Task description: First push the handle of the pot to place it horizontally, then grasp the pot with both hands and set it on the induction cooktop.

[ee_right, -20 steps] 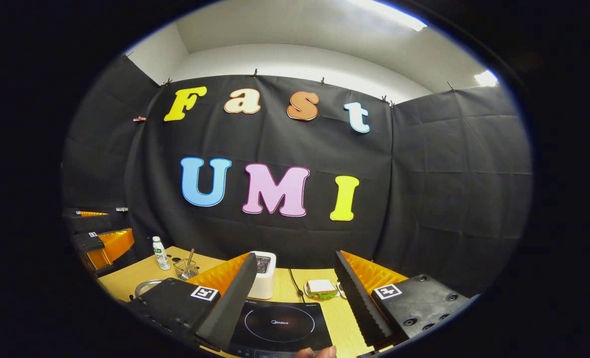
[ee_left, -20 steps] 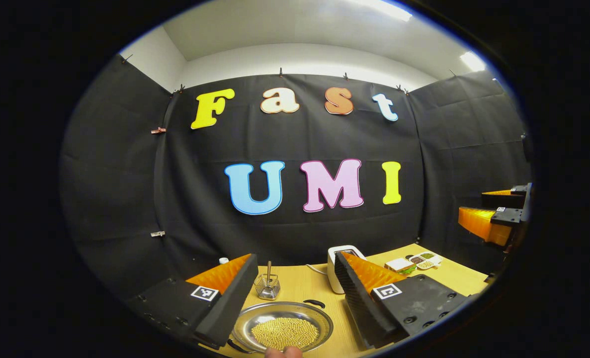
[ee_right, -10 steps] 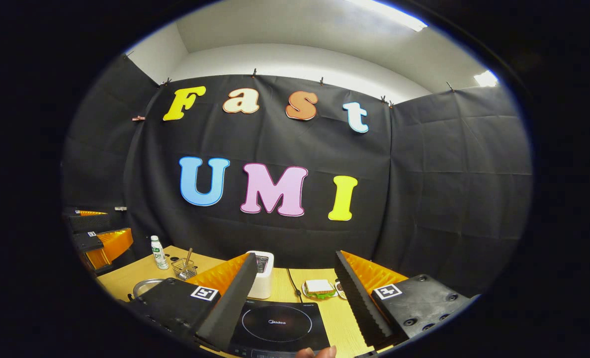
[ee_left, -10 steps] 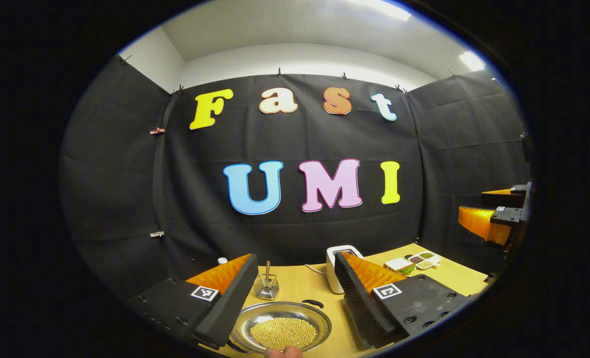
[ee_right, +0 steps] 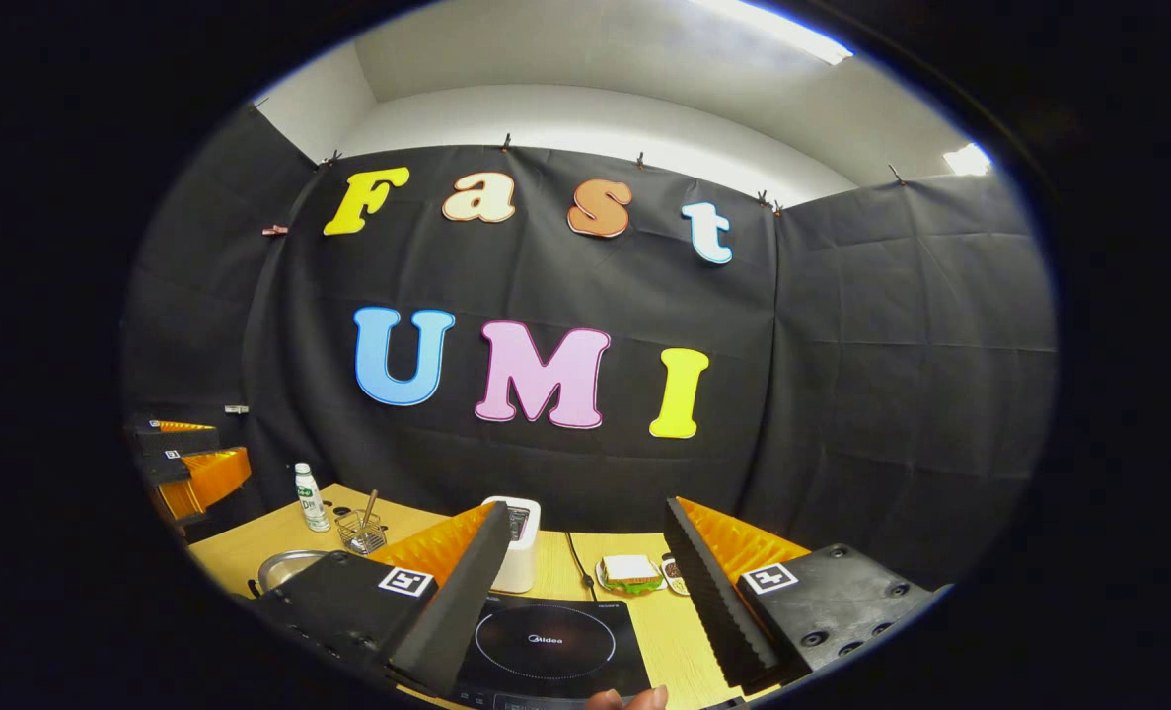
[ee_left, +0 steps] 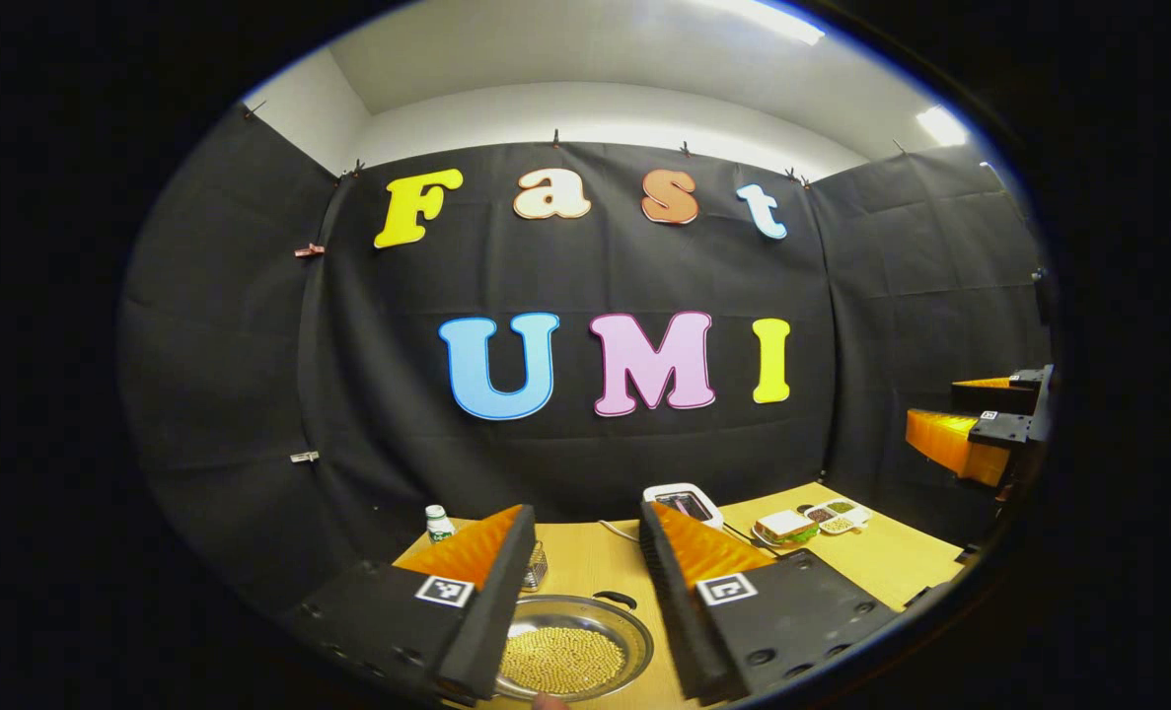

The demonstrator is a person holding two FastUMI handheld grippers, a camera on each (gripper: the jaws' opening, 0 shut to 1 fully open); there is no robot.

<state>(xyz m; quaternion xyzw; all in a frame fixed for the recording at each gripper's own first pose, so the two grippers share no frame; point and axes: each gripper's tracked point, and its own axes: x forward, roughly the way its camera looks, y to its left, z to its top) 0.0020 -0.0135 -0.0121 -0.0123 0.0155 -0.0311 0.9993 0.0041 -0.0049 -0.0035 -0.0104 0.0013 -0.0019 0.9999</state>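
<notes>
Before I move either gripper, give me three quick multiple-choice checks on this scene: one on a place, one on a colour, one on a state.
1. What lies between the right gripper's fingers?
A. bottle
B. induction cooktop
C. sandwich

2. What colour are the beans in the pot?
A. yellow
B. green
C. red

3. How is the left gripper?
A. shut on the pot
B. shut on nothing
C. open

Answers: 1 B, the induction cooktop sits on the table between them. 2 A, the pot holds a yellow heap. 3 C, its fingers stand apart above the pot.

"Midea" brand on induction cooktop [ee_right: 546,641] centre; bottle [ee_right: 309,498] label unreadable; square tags on tool fingers.
</notes>
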